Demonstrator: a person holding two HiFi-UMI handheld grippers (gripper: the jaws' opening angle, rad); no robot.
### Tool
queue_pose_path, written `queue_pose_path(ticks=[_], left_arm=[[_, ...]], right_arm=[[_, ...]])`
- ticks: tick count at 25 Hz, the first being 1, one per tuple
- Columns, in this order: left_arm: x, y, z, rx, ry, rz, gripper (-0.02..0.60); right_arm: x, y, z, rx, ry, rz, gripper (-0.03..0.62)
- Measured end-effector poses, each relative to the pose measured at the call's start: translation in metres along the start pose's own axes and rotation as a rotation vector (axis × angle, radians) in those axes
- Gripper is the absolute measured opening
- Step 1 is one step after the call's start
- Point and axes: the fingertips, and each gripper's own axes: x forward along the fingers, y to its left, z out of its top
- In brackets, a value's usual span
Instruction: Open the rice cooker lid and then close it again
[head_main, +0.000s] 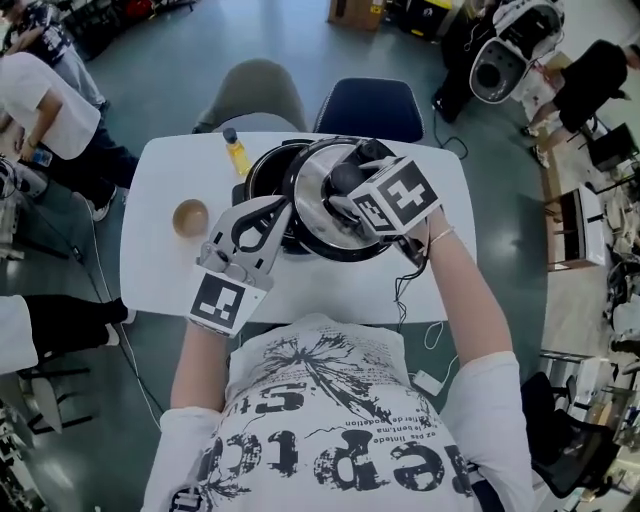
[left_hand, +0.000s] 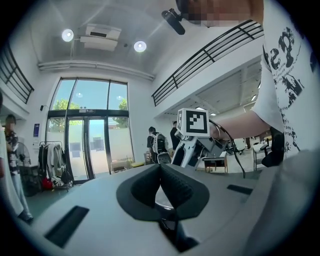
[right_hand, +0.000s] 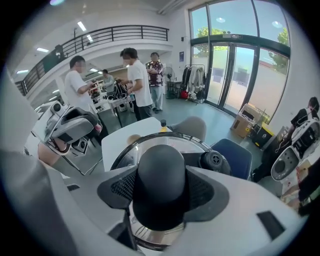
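Note:
On the white table (head_main: 160, 270) stands the black rice cooker (head_main: 262, 170), its pot uncovered. The steel-and-glass lid (head_main: 320, 220) hangs tilted over the cooker's right side. My right gripper (head_main: 345, 185) is shut on the lid's black knob (right_hand: 160, 185), which fills the gap between both pads. My left gripper (head_main: 282, 208) reaches the lid's left rim. In the left gripper view its pads (left_hand: 172, 187) meet at the tips with a sliver of shiny metal (left_hand: 162, 201) between them. The cooker itself is hidden there, below the jaws.
A yellow bottle (head_main: 236, 152) stands behind the cooker, and a small brown bowl (head_main: 190, 217) sits to its left. Two chairs (head_main: 255, 95) (head_main: 370, 108) stand at the table's far side. A cable (head_main: 410, 290) trails off the near right edge. People stand around.

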Motion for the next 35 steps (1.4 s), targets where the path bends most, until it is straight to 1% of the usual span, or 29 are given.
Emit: queue_pose_path(ticks=[4, 7, 10, 14, 18, 22, 28, 35], left_arm=[[-0.023, 0.027, 0.001, -0.029, -0.03, 0.05, 0.014], [-0.033, 0.045, -0.005, -0.023, -0.03, 0.086, 0.014], [-0.042, 0.064, -0.013, -0.042, -0.035, 0.117, 0.014], [-0.055, 0.075, -0.014, -0.065, -0.047, 0.152, 0.014], [-0.063, 0.085, -0.023, -0.068, -0.027, 0.171, 0.014], [-0.06, 0.09, -0.029, -0.078, -0.011, 0.181, 0.014], [-0.05, 0.092, -0.032, -0.065, 0.0, 0.164, 0.014], [-0.044, 0.089, -0.031, -0.072, -0.009, 0.157, 0.014]], right_arm=[[0.025, 0.017, 0.025, -0.038, 0.016, 0.037, 0.293], [0.045, 0.026, 0.039, -0.061, 0.025, 0.056, 0.293], [0.067, 0.03, 0.051, -0.074, 0.039, 0.069, 0.293], [0.085, 0.029, 0.059, -0.068, 0.06, 0.084, 0.293], [0.102, 0.028, 0.058, -0.066, 0.082, 0.084, 0.293], [0.111, 0.026, 0.057, -0.07, 0.094, 0.083, 0.293], [0.114, 0.025, 0.06, -0.065, 0.088, 0.083, 0.295], [0.112, 0.025, 0.057, -0.085, 0.04, 0.073, 0.302]])
